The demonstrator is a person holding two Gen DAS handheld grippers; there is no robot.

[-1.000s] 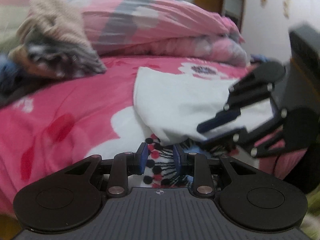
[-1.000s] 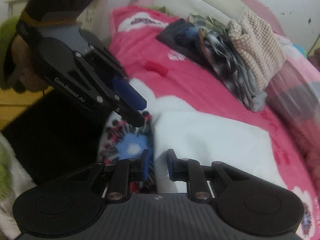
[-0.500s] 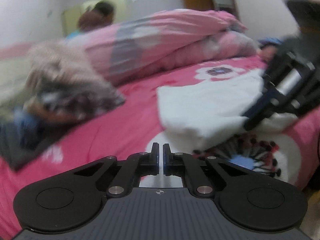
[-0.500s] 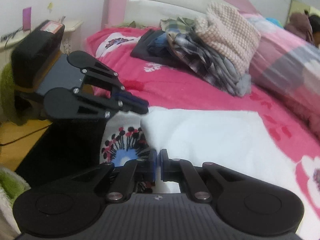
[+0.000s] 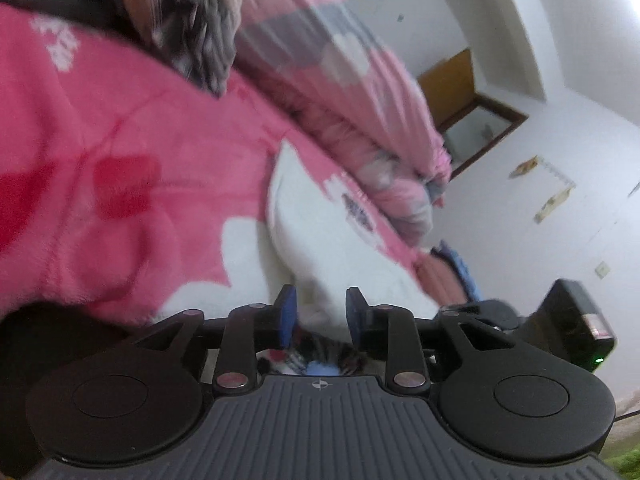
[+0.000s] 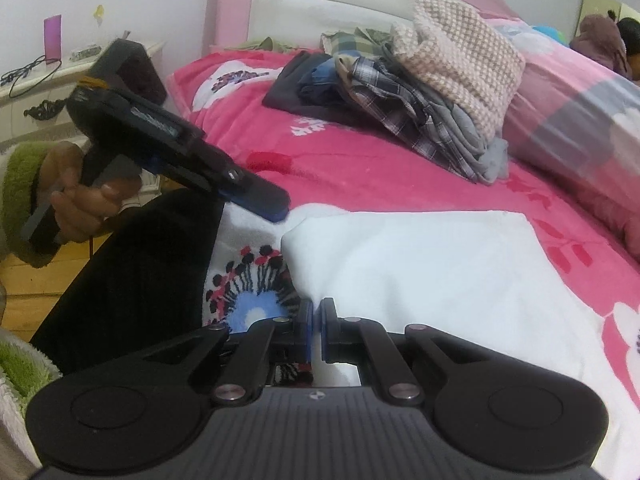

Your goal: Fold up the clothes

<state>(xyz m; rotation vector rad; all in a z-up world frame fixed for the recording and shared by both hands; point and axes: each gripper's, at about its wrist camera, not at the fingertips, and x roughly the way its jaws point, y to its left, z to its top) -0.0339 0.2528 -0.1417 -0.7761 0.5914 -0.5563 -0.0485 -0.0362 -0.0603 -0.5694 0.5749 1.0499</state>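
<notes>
Right wrist view: white garment (image 6: 420, 264) lies at twelve o'clock on the pink bedspread (image 6: 360, 168); right gripper (image 6: 317, 322) is pinched together on its near edge. Left gripper (image 5: 320, 312), opening, clamps nothing. One-sided pulling could skew the fold.

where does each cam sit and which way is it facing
Left wrist: on the left gripper, rolled sideways, looking along the bed over the white garment; jaws opening, nothing gripped.
Right wrist: on the right gripper, shut at the garment's near edge, facing the headboard; left hand shows.
Shared: garment, clothes pile, each other's gripper.
</notes>
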